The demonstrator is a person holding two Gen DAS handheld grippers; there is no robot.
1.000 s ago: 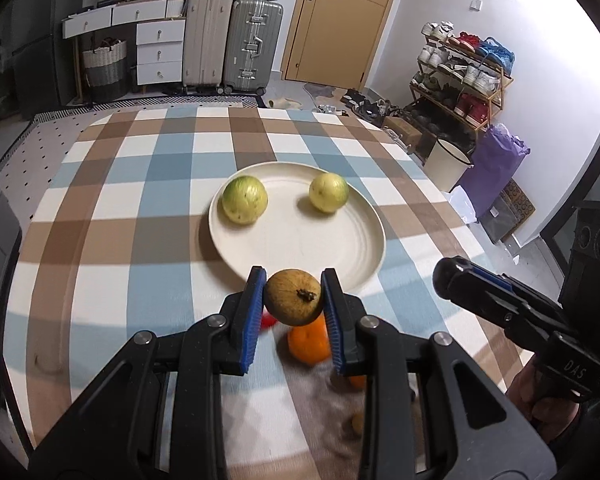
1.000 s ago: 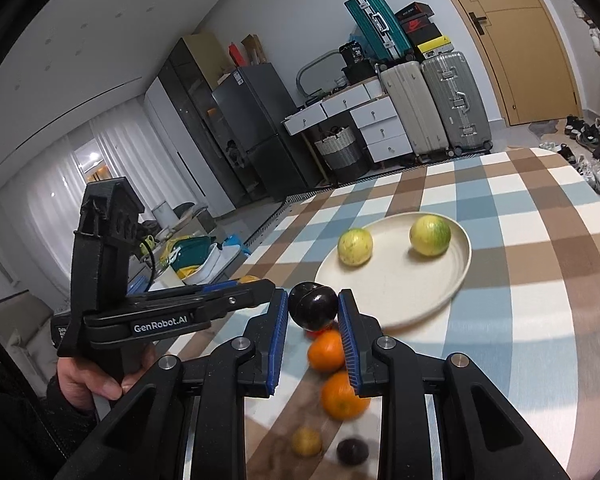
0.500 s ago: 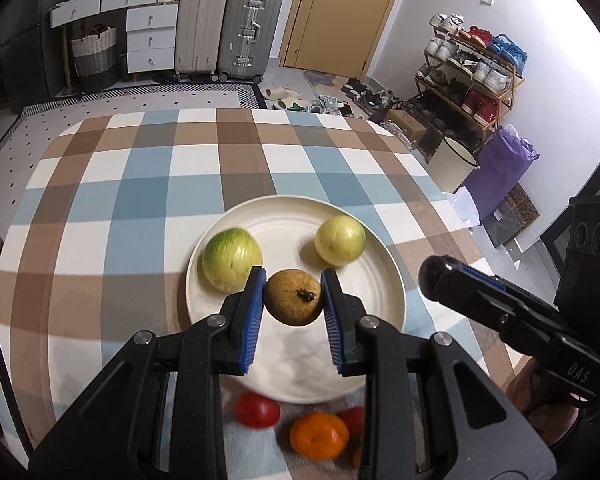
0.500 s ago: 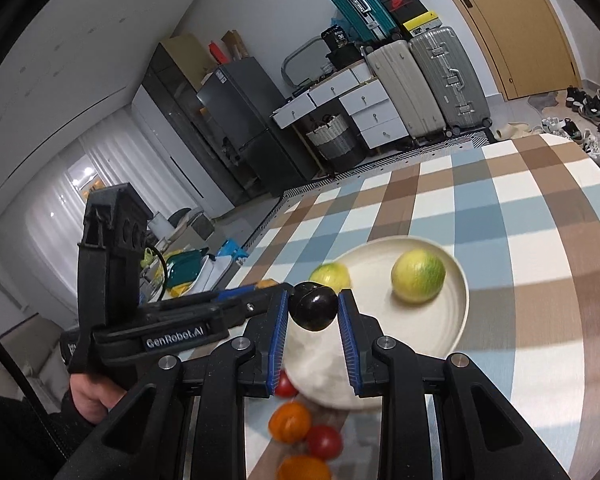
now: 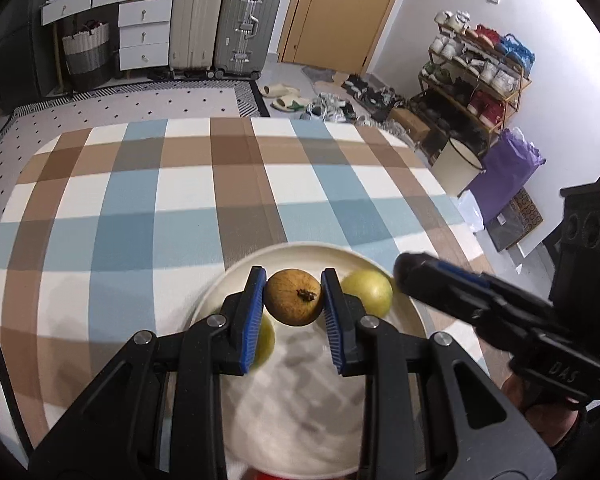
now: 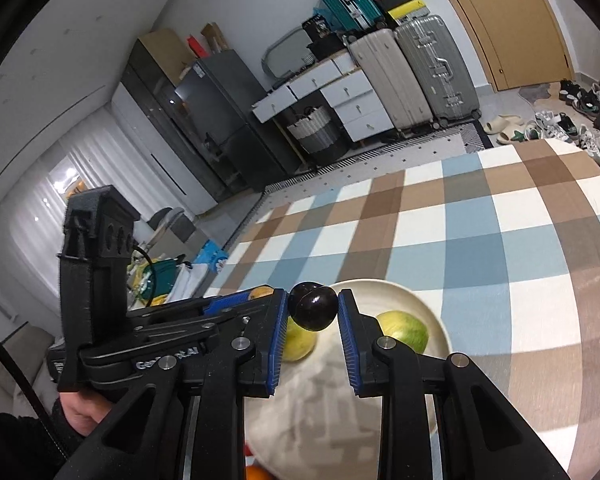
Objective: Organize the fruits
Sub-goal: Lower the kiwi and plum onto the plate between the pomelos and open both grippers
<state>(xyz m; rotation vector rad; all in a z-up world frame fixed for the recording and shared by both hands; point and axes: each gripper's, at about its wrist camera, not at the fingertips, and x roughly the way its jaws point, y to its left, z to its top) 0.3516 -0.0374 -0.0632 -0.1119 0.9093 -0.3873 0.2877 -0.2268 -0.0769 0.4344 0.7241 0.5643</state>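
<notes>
Fruits first: a brown round fruit (image 5: 294, 298) sits clamped between the blue pads of the left gripper (image 5: 294, 300), dried stem end facing the camera, pads pressing on both sides. It hangs over the far part of the cream plate (image 5: 414, 312), not touching it. Dark plum (image 6: 314, 310), near-black and glossy, is pinched the same way in the right gripper (image 6: 313, 312), jaws narrow, pads tight on its flanks, held above the plate's (image 6: 440, 320) near-left area.

Two yellow-green fruits lie on the plate. From the left wrist view, one (image 5: 370, 292) is just right of the left gripper's right finger, partly hidden by it; the other (image 5: 266, 340) peeks out under the left finger, mostly covered. From the right wrist view the same pair shows up either side of the plum: one (image 6: 298, 342) below-left behind the left finger, one (image 6: 404, 330) to the right, behind the right finger.

Plate rests on a checked tablecloth (image 5: 140, 208), blue, brown and white squares. A bit of orange fruit (image 6: 256, 473) and something red (image 5: 264, 475) show at the plate's near edge, cut off by the frame.

Right gripper's black body (image 5: 480, 304) comes in from the right in the left view, beside the plate. A hand (image 6: 80, 412) grips the left tool's handle in the right view.
</notes>
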